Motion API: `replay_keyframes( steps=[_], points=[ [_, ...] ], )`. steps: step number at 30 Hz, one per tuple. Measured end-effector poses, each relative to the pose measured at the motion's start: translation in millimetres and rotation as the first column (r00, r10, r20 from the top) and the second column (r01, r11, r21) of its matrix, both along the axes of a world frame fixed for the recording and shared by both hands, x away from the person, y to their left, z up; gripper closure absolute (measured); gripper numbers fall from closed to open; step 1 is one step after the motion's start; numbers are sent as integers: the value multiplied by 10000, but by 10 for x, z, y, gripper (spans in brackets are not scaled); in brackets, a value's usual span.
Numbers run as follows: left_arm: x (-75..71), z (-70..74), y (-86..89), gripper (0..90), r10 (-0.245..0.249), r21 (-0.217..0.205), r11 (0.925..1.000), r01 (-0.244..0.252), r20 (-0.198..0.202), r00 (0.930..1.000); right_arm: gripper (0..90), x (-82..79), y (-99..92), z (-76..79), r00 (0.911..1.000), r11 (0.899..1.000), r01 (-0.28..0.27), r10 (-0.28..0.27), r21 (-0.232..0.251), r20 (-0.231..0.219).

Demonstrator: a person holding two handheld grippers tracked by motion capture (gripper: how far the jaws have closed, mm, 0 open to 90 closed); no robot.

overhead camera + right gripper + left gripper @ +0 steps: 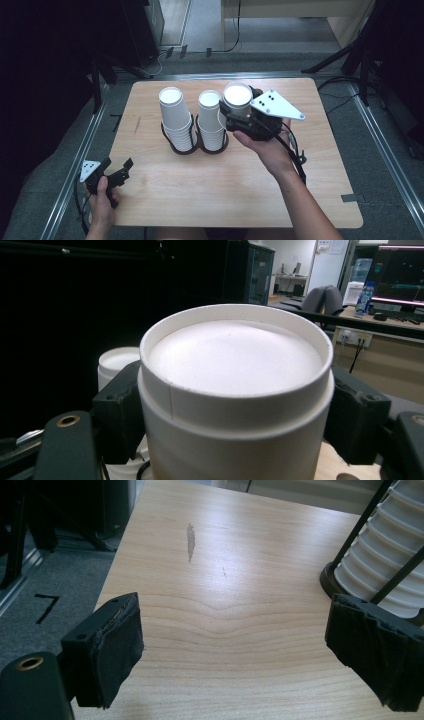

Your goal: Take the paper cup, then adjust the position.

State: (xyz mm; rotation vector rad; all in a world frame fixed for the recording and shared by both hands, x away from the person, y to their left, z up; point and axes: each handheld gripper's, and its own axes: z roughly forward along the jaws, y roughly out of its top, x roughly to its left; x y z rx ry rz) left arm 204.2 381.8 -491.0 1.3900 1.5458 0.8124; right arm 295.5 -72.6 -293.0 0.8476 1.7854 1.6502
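Two stacks of upturned white paper cups, left (172, 117) and right (210, 120), stand in a black wire holder (192, 146) at the table's middle. My right gripper (235, 117) is shut on one more upturned white cup (237, 96), held just right of the right stack and a little higher. In the right gripper view this cup (235, 370) sits between the black pads (117, 415), with a stack's top (116, 362) behind it. My left gripper (120, 167) rests open near the table's front left corner. Its jaws stand wide apart (247, 650) with nothing between them, and the left stack (385, 555) is off to their right.
The wooden table (200, 190) has a small grey mark (190, 542) toward its left side. Metal rails (75, 165) run along the floor on both sides. Dark stands and cables sit beyond the far edge.
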Motion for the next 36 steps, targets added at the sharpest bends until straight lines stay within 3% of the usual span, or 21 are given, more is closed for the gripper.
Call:
replay_keyframes(
  steps=[15,29,31,36],
  points=[
    [-12,-3,-6,83,24,65,10000,-24,57,10000,229,-210,-328,-410,9986,10000,-36,36,6,-523],
    [-26,2,-30,83,-29,209,9998,26,104,9999,229,-314,-436,-739,9952,9997,-215,200,-148,-954],
    [-19,10,-30,83,-409,233,9989,407,57,9991,229,-325,-455,-798,9944,9997,-219,207,-103,-1038],
    [-24,33,-72,83,-702,523,9962,699,37,9975,229,-344,-476,-854,9940,9998,-208,200,-64,-1076]
  ],
)
